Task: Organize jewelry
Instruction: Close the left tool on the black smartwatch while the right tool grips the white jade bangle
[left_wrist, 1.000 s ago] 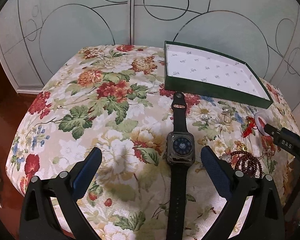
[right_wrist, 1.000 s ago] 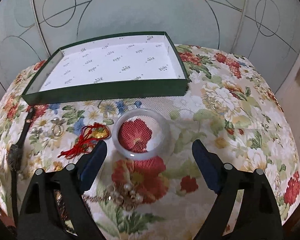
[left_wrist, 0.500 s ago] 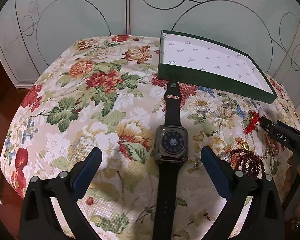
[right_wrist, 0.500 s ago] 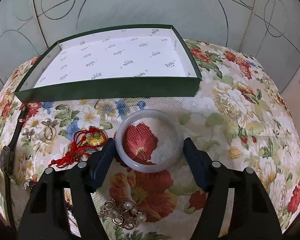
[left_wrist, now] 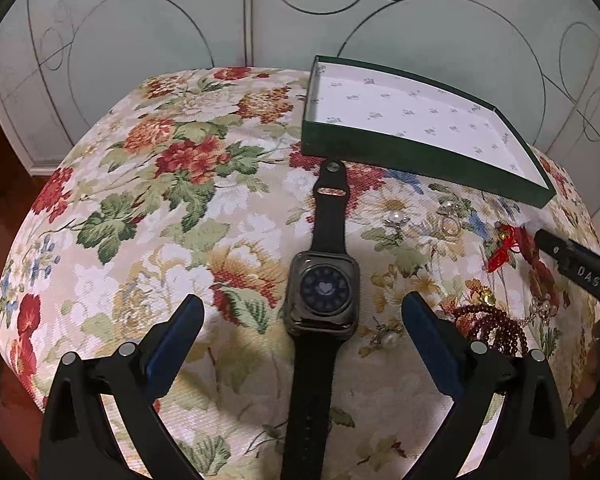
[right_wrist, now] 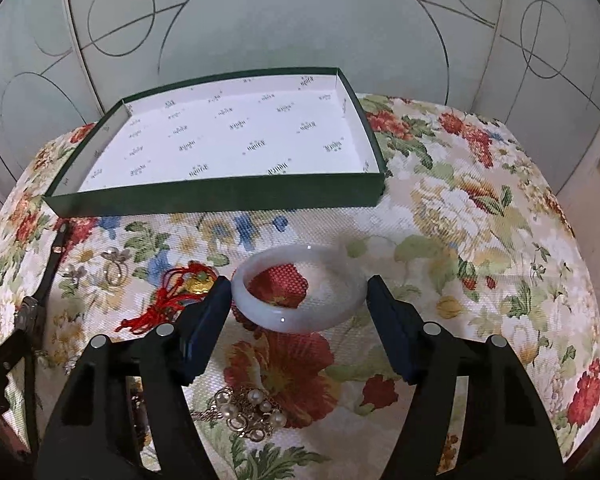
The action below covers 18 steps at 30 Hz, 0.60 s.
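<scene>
A pale white bangle [right_wrist: 284,318] sits tilted between the pads of my right gripper [right_wrist: 298,284], which is shut on it just above the floral cloth. A black smartwatch [left_wrist: 322,288] lies flat with its strap running toward me. My left gripper [left_wrist: 302,302] hangs open over it, a finger on each side of the watch case and clear of it. The green box [right_wrist: 220,198] with white printed lining stands at the back with nothing in it; in the left wrist view the box [left_wrist: 420,152] is at the upper right.
On the cloth lie a red knotted charm with a gold piece [right_wrist: 180,292], a ring [right_wrist: 114,270], a pearl-and-chain bracelet [right_wrist: 248,412], a dark red bead bracelet [left_wrist: 492,324] and small pearl pieces [left_wrist: 396,218]. The round table drops off on all sides; patterned panels stand behind.
My right gripper closed from wide open onto the bangle, which now sits tilted between the pads. My left gripper came down and in over the watch, still open.
</scene>
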Each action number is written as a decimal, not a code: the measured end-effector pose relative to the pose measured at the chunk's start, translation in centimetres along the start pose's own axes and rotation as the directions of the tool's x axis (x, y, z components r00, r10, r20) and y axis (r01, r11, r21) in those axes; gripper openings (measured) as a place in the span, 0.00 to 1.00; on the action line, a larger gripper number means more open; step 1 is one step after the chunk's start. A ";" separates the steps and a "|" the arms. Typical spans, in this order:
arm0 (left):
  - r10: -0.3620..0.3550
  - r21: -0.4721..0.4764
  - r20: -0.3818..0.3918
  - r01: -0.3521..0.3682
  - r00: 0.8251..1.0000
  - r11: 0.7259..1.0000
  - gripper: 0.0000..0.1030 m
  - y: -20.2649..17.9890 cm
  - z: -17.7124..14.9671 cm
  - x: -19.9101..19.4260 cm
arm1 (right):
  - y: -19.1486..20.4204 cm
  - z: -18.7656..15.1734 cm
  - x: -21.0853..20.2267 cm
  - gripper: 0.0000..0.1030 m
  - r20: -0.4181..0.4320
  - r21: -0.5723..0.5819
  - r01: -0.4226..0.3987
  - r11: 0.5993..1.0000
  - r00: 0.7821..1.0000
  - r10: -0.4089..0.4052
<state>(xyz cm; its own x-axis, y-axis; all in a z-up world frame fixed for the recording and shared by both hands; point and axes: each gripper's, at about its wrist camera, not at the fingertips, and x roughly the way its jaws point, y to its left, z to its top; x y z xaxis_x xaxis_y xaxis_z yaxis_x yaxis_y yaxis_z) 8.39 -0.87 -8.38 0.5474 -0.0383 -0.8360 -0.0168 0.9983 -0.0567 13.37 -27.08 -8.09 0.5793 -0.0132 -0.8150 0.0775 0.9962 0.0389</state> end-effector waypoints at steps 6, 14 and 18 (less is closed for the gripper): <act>-0.020 0.039 -0.011 0.020 1.000 0.999 0.95 -0.4 -0.3 1.4 | 0.4 0.0 -0.8 0.67 0.007 -0.011 -0.012 1.000 1.000 0.012; -0.039 0.044 -0.010 0.040 0.999 0.998 0.95 -0.1 0.0 2.0 | 0.4 0.1 -1.3 0.67 0.010 -0.016 -0.031 0.999 0.999 0.031; -0.037 0.057 0.003 0.037 0.999 0.998 0.76 -0.1 0.2 1.9 | 0.0 0.2 -1.4 0.67 0.010 -0.001 -0.031 1.000 0.999 0.031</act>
<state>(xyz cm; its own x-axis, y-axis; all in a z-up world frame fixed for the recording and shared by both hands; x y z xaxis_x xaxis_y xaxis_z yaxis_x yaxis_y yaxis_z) 9.61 -1.07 -9.87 0.5503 -0.0755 -0.8316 0.0515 0.9971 -0.0564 12.77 -27.12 -6.86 0.5893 0.0168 -0.8077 0.0584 0.9963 0.0634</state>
